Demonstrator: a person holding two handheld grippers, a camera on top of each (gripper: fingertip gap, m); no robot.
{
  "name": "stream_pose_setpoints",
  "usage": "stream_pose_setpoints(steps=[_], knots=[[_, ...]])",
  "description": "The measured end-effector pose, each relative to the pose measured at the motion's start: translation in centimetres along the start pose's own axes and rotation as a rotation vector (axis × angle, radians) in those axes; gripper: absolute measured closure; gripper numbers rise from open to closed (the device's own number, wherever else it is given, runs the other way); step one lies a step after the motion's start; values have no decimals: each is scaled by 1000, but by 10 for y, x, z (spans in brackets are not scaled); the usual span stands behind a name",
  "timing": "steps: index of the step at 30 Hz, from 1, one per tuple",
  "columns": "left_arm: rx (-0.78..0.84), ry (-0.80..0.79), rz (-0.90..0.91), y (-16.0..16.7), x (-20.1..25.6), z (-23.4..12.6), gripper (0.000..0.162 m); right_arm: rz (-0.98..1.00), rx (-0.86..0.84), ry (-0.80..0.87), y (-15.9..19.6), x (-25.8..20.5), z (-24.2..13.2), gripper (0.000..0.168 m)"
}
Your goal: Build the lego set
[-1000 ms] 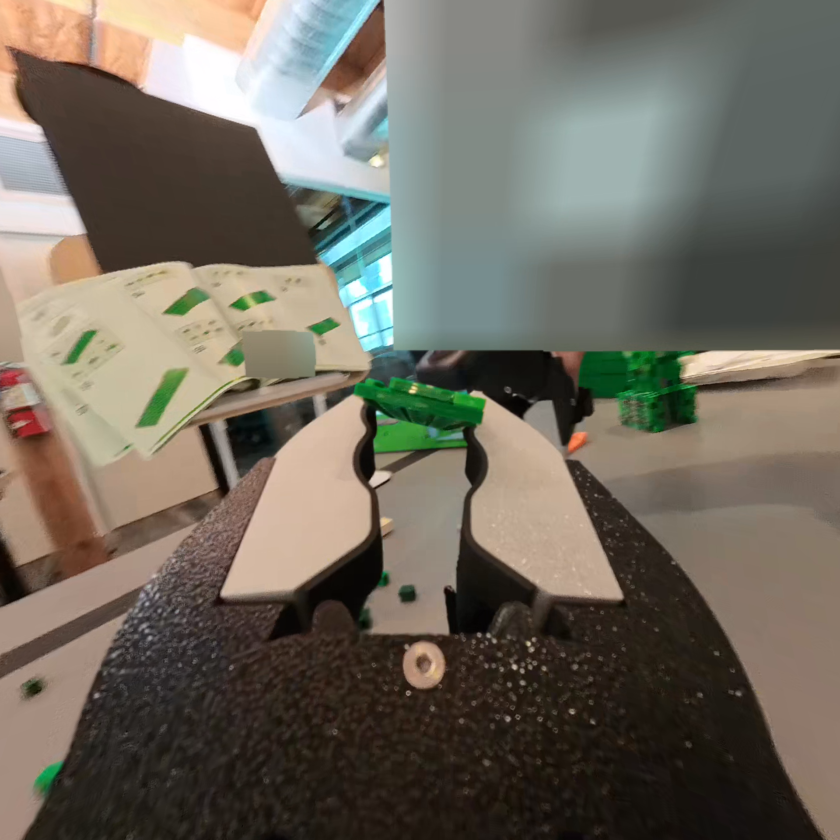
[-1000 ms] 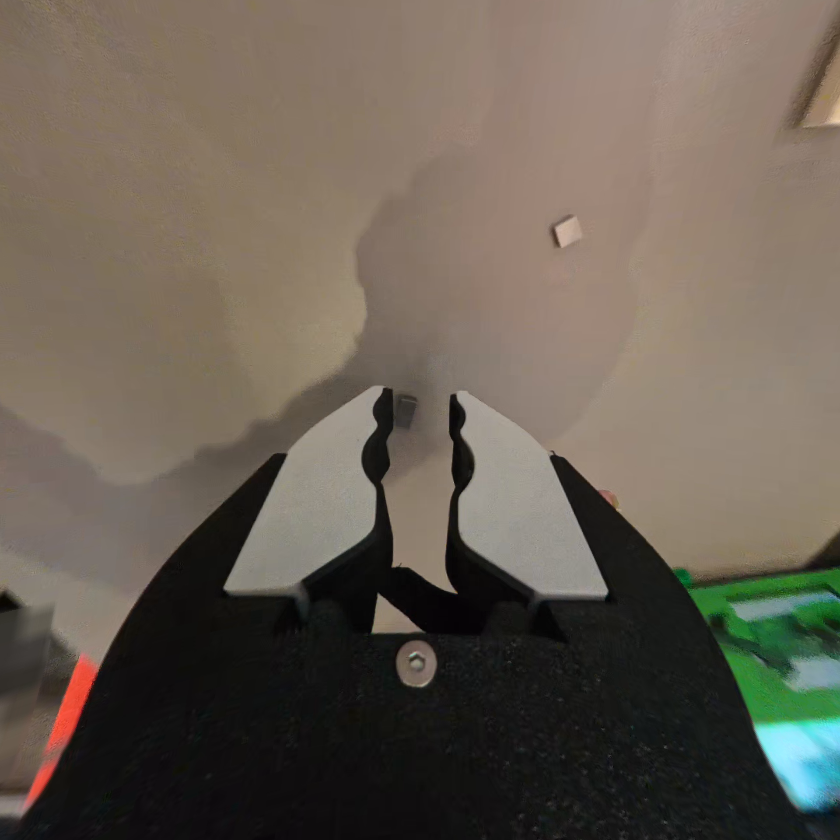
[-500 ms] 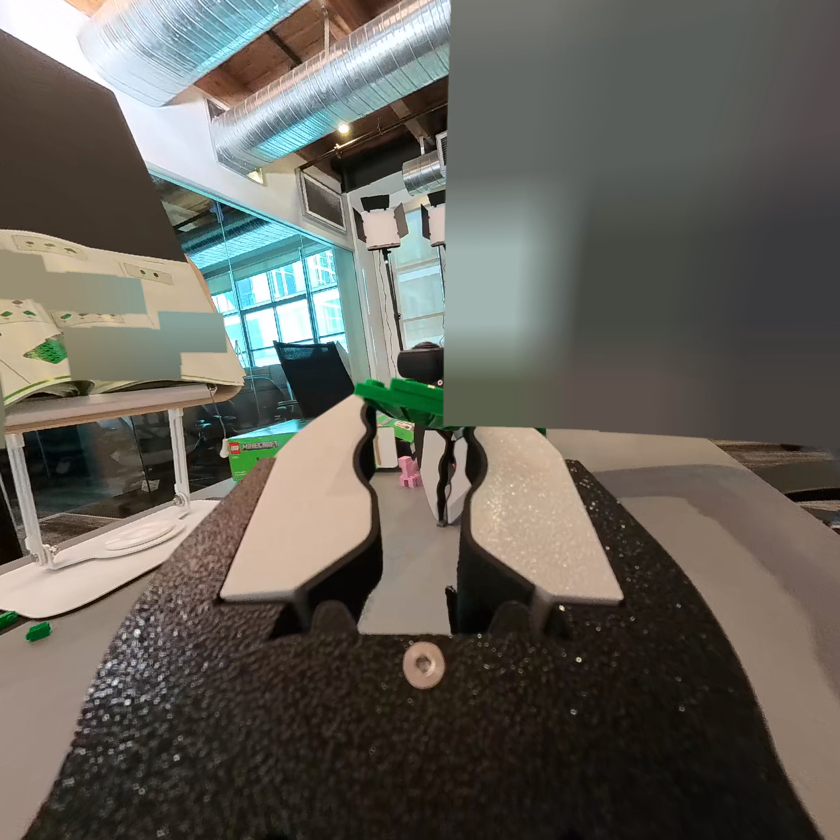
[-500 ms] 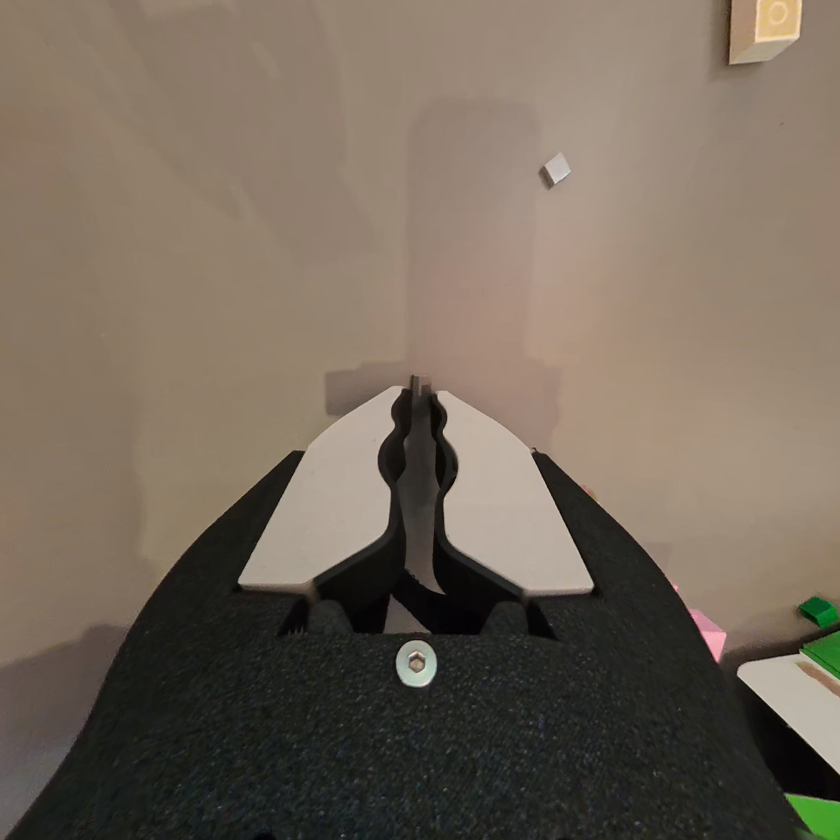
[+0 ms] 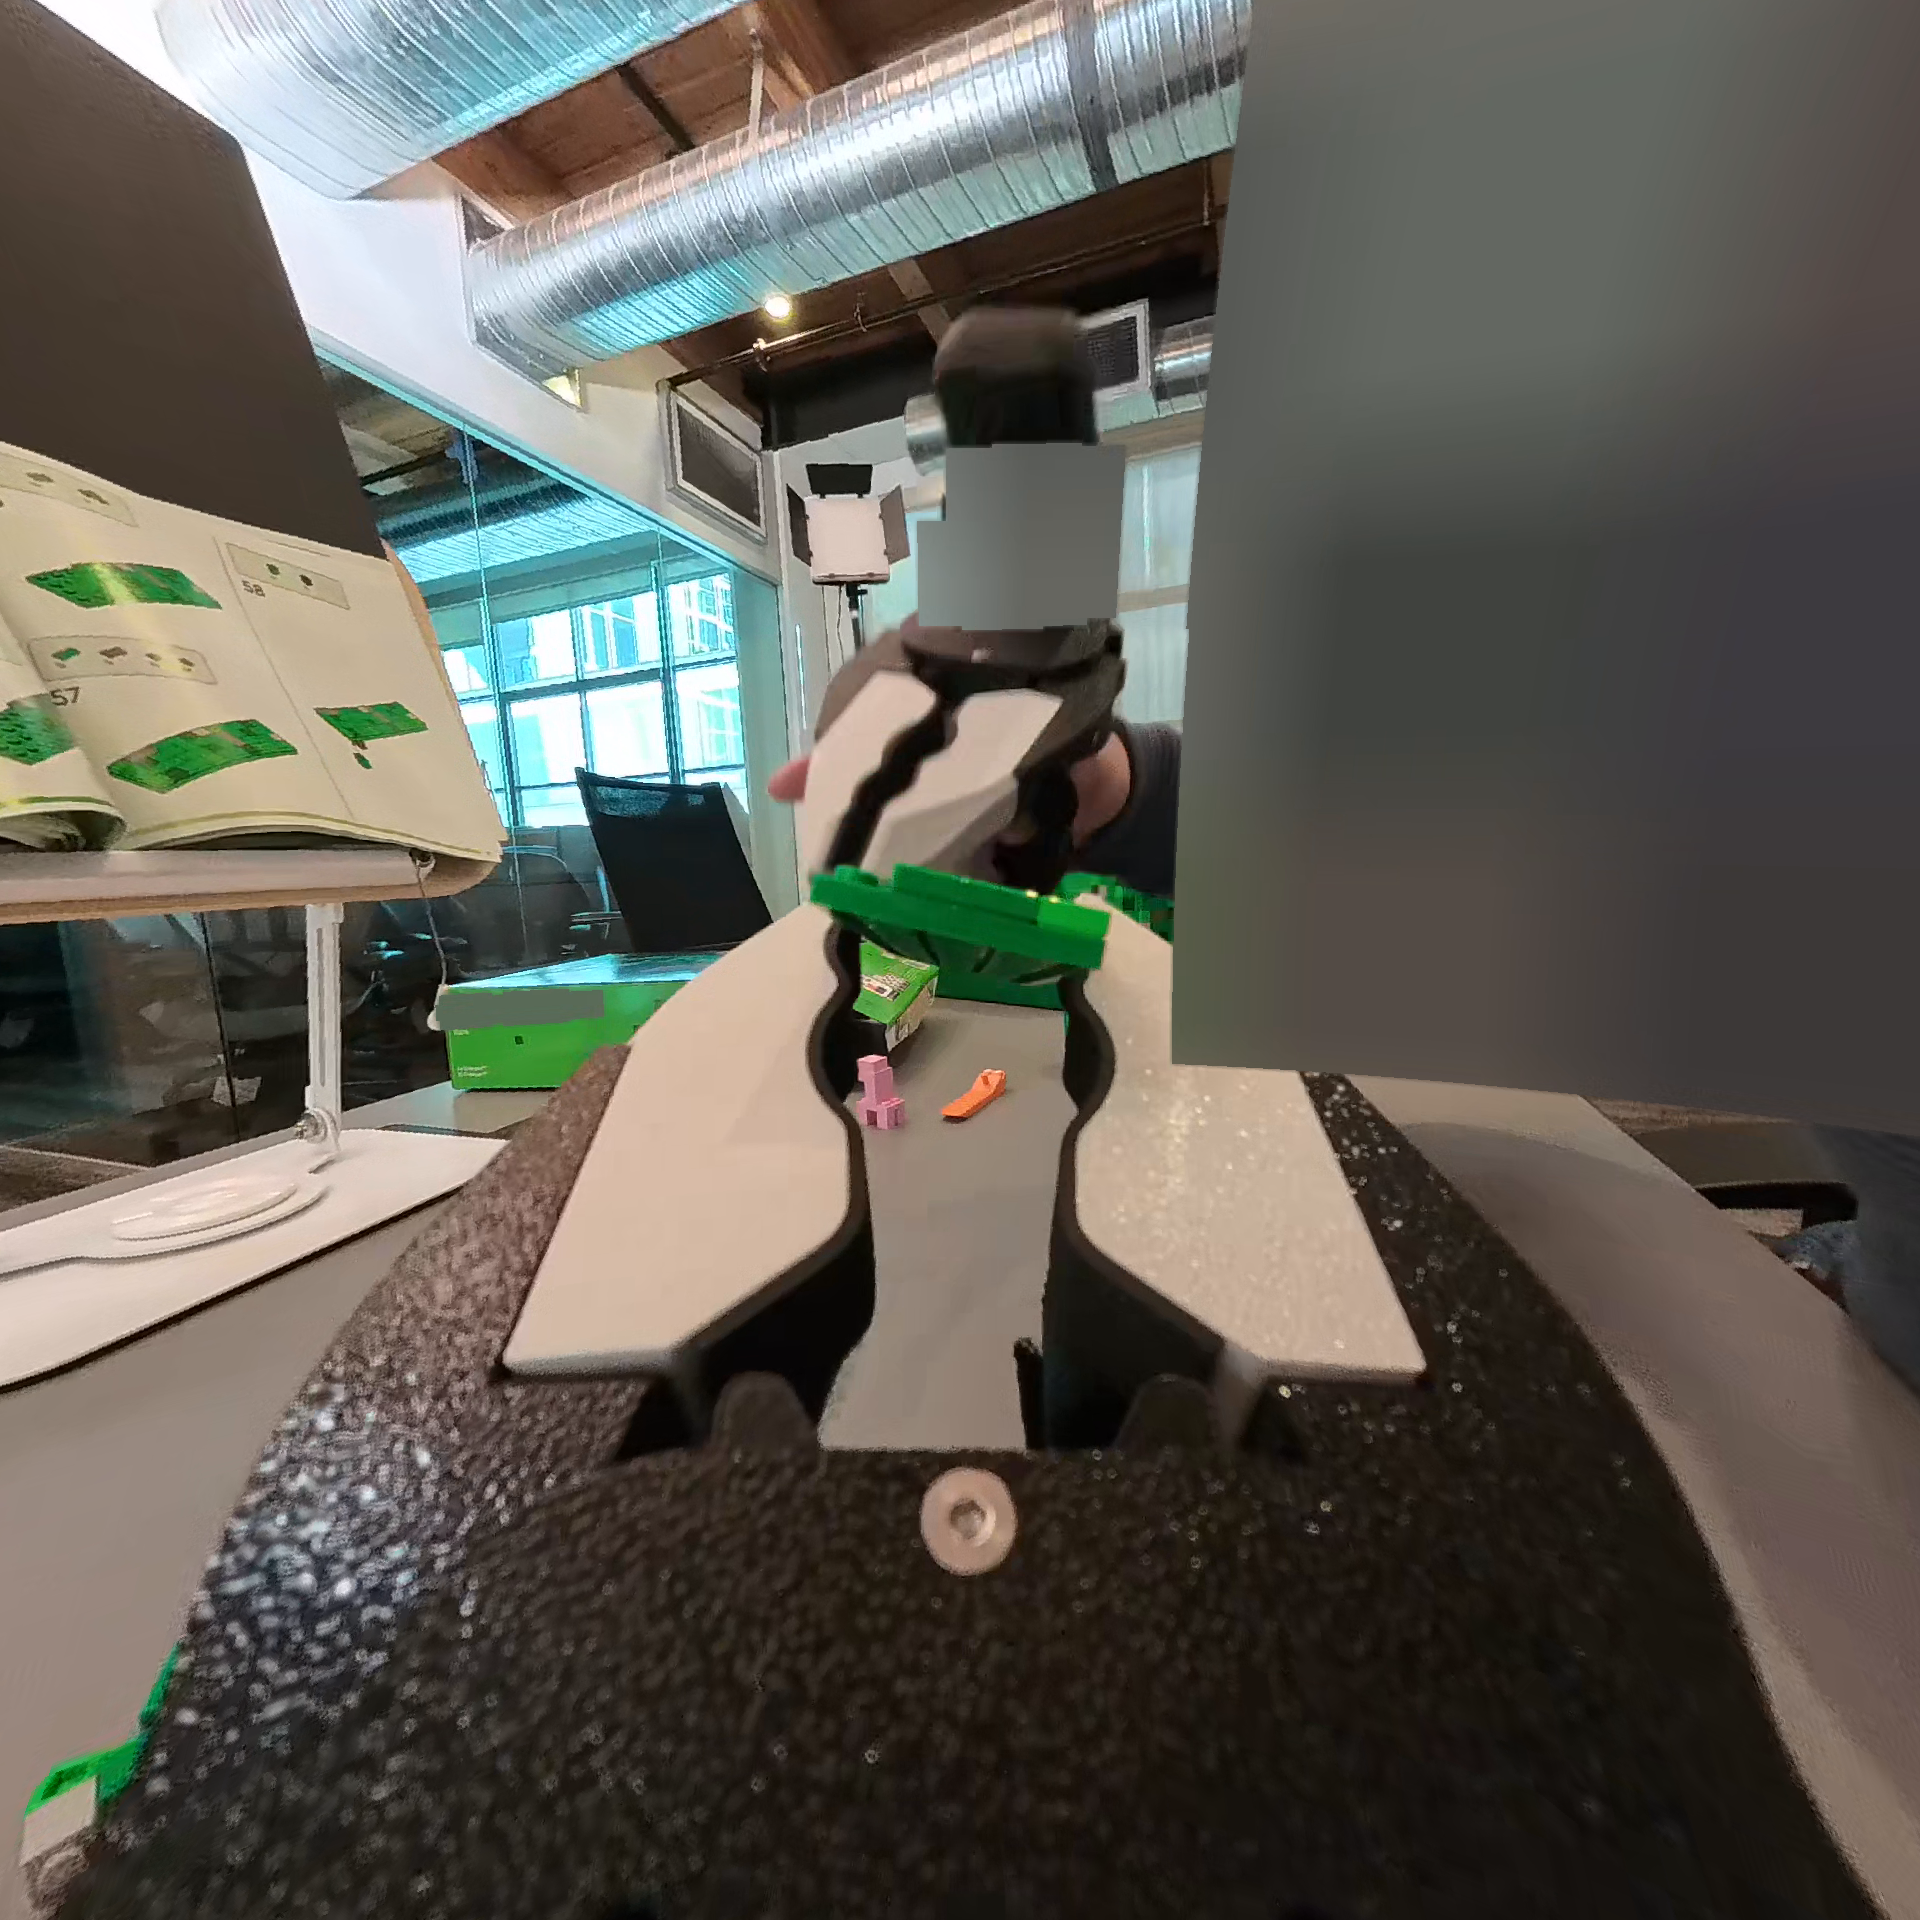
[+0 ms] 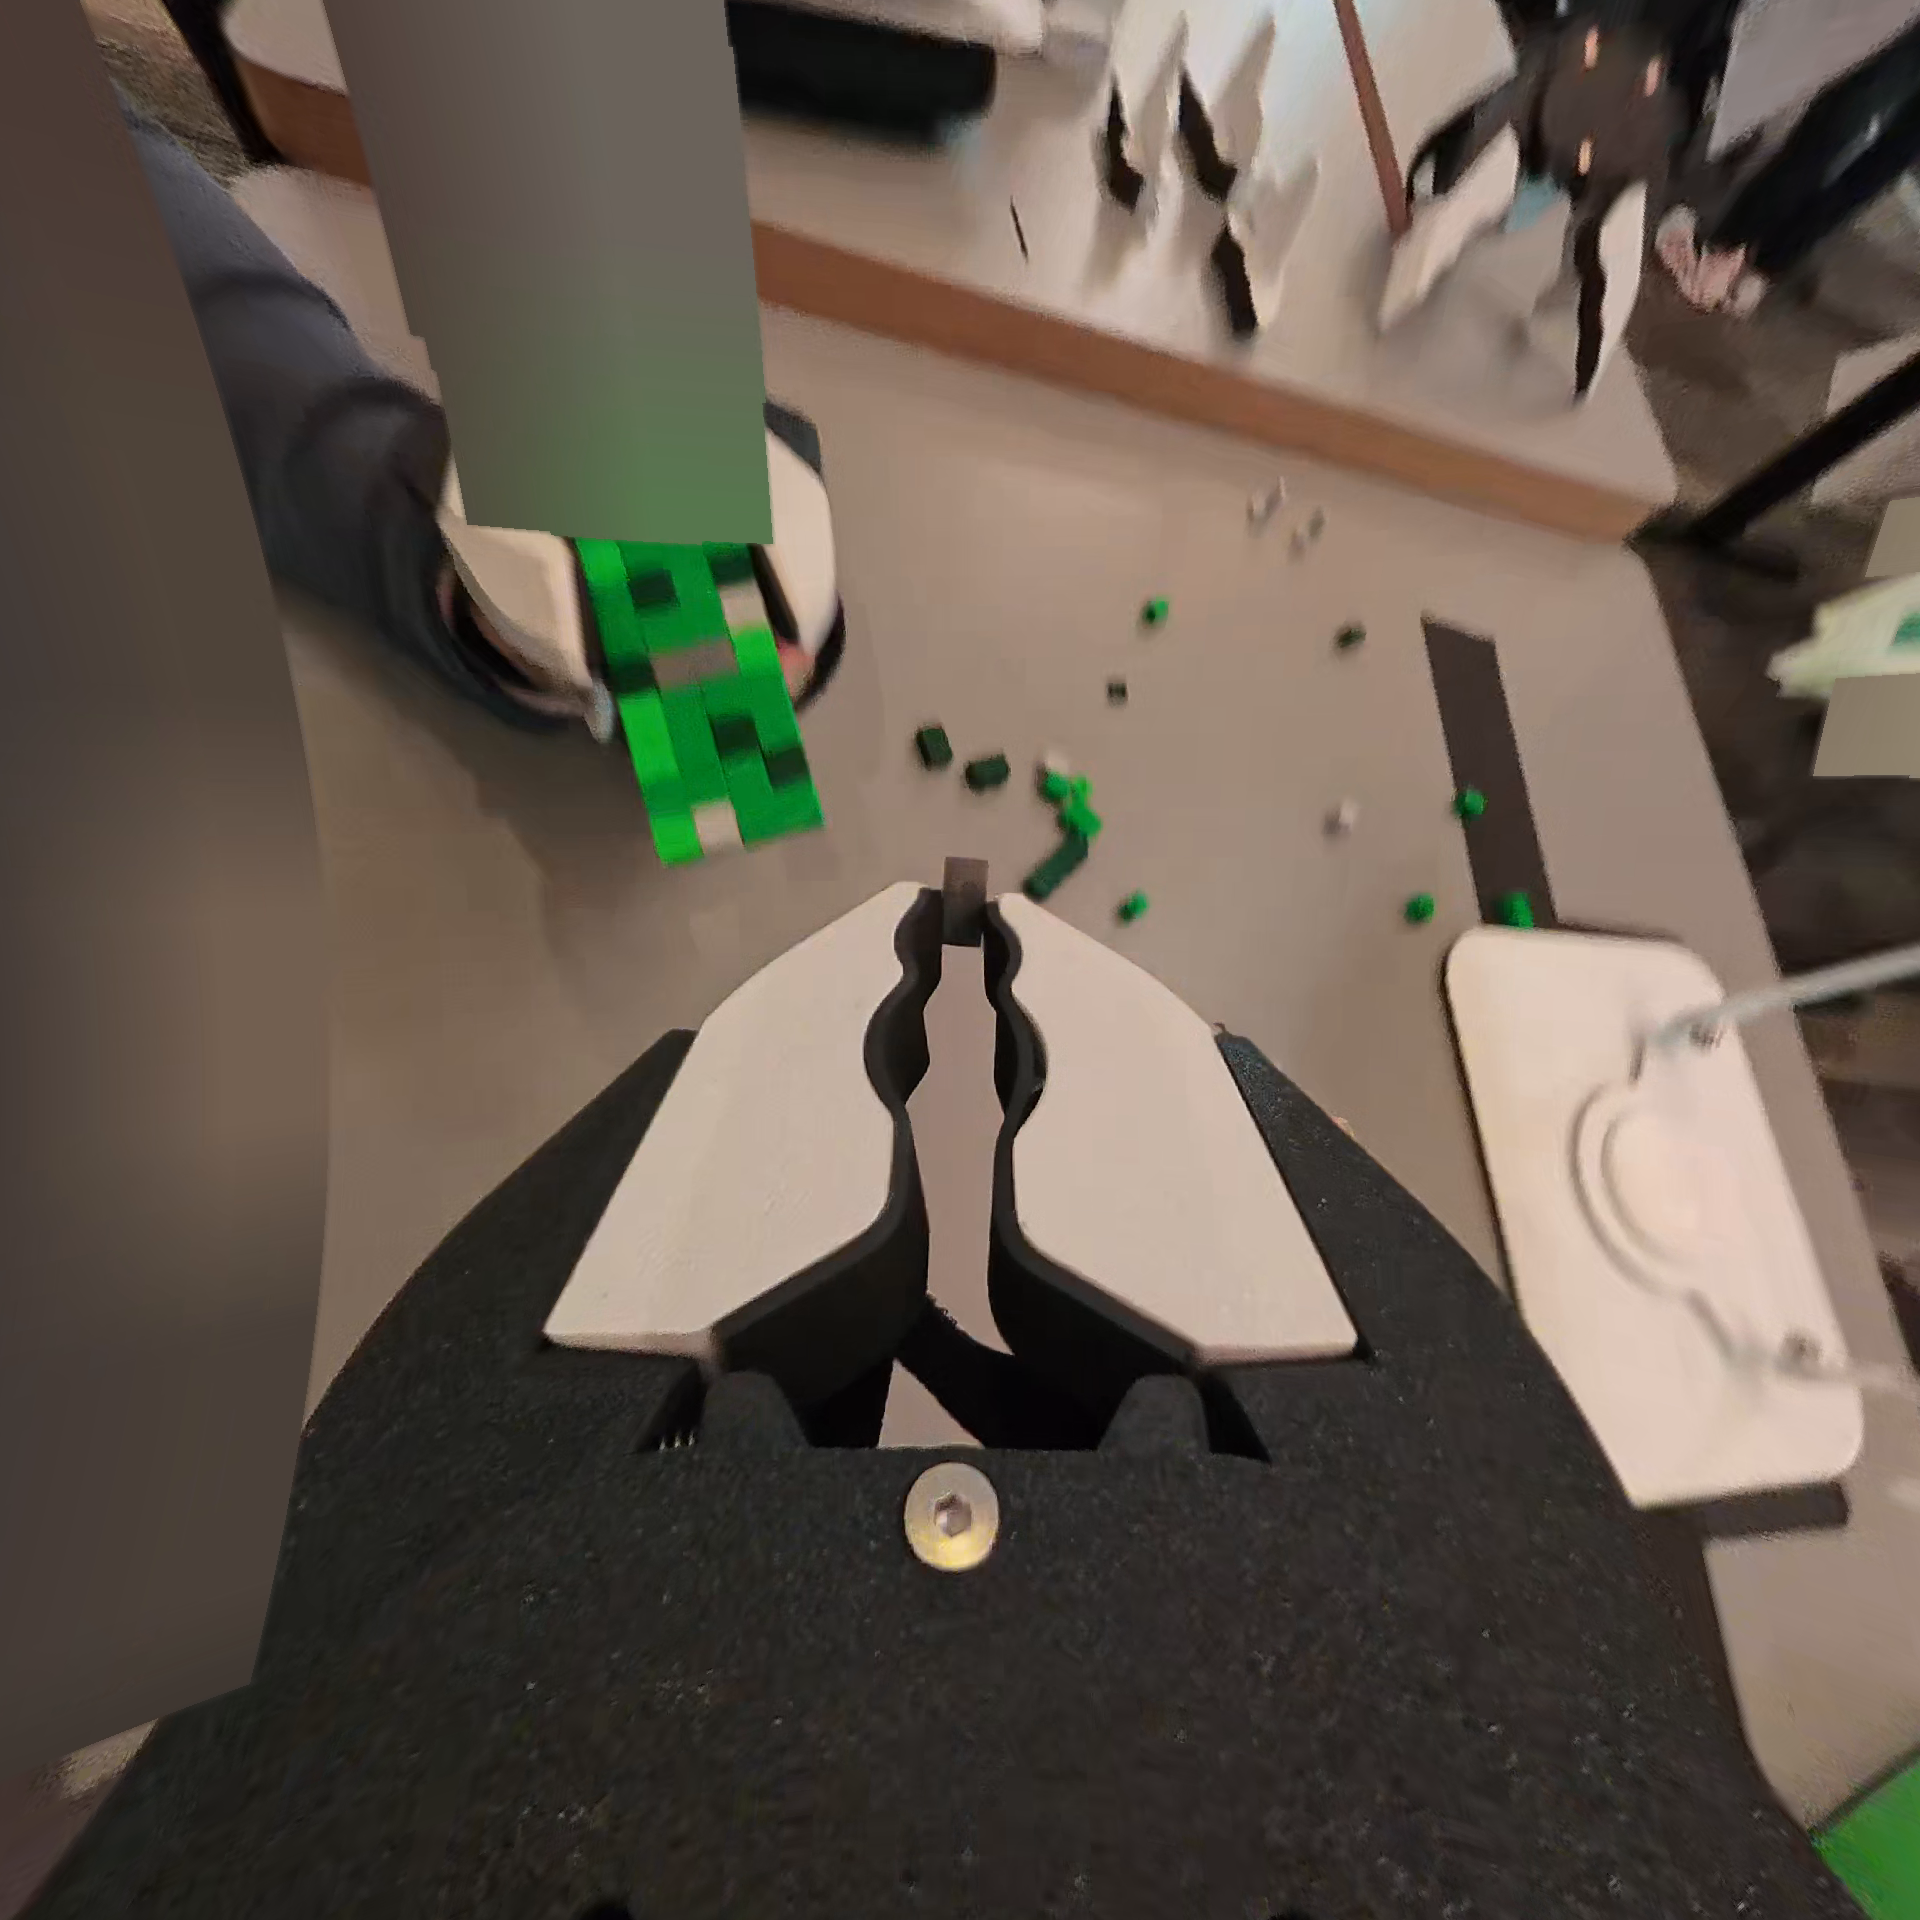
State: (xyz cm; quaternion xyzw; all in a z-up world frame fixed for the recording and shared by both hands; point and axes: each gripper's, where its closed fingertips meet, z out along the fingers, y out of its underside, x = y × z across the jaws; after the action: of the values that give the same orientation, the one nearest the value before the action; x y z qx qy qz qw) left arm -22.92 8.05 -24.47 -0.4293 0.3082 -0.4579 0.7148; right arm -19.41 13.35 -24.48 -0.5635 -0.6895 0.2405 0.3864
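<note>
Now the right gripper (image 6: 961, 902) has its fingertips clenched on a small grey tile (image 6: 962, 900), which stands on edge between them; a second ago that tile lay loose on the grey table (image 6: 1247, 727) with the fingers spread on either side of it, and half a second ago they had just pinched it. We have since swung the gripper up and away from the bare patch of table, so its camera now looks across the scattered green pieces (image 6: 1065, 831) toward the green plate assembly (image 6: 712, 707).

Our left gripper (image 5: 961, 930) grips that same green plate assembly (image 5: 961, 920) across its fingertips, clear of the table, as it did a second ago (only its heading has turned, from the instruction booklet (image 5: 229, 686) toward the room). In the left wrist view the right gripper (image 5: 914, 790) now shows just above and behind the plate, tips pointing down at it; half a second ago it was not visible there.

We judge the pick finished and the carry nearly over: what remains is to align the tile over its place on the plate and press it down. Beyond the plate, a pink figure (image 5: 881, 1093) and an orange piece (image 5: 975, 1096) lie on the table.
</note>
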Motion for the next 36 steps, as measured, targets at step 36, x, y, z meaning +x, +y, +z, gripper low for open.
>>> stream_pose_setpoints(steps=[36], knots=[[-33,12,-19,7,4,4,126,-163,-89,-224,-57,-55,57,161]])
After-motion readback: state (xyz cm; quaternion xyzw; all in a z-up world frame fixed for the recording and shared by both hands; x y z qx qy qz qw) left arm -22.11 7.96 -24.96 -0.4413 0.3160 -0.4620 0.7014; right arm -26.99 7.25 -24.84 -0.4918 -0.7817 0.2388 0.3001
